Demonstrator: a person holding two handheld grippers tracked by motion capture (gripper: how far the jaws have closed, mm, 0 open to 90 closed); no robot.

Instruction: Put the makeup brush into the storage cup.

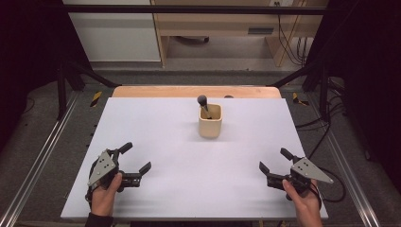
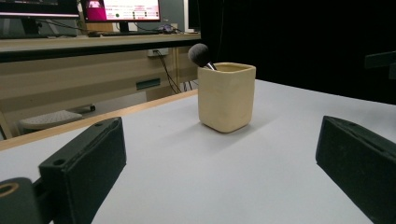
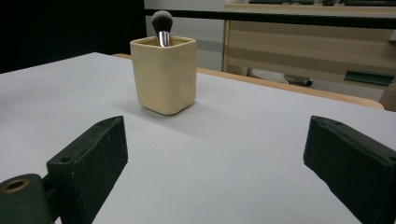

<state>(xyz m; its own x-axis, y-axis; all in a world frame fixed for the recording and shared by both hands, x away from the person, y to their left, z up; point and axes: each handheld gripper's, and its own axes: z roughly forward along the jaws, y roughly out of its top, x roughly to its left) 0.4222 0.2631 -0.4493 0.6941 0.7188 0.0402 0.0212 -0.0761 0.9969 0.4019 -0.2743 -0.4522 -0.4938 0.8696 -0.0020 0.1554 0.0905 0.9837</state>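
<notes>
Item: cream square-sided ceramic cup (image 1: 210, 121), standing upright on the white surface (image 1: 156, 142), toward the far side and about midway between left and right. It stands well apart from both of my grippers.

Contents: one makeup brush (image 1: 203, 103) with a dark rounded bristle head and a shiny metal ferrule, standing head-up in the cup and leaning toward the cup's far-left corner. The lower handle is hidden inside the cup.

Handling, cup: I judge it stiff, fairly heavy for its size, and breakable if knocked over or dropped. The glazed walls look smooth, so probably slippery. The flat opposing sides offer the best hold, taken around the upper half, or one jaw inside the rim and one outside.

Handling, brush: light, I judge. The bristles are soft and would crush, so I would take it at the ferrule or just below it, where it is stiff, and lift straight up so the cup does not tip.

Left gripper (image 1: 132, 158): at the near left of the surface, jaws spread wide, holding nothing and touching nothing; it faces the cup.

Right gripper (image 1: 273, 161): at the near right, jaws likewise spread wide, empty, and aimed at the cup.

Both of my hands rest low by the near edge.
</notes>
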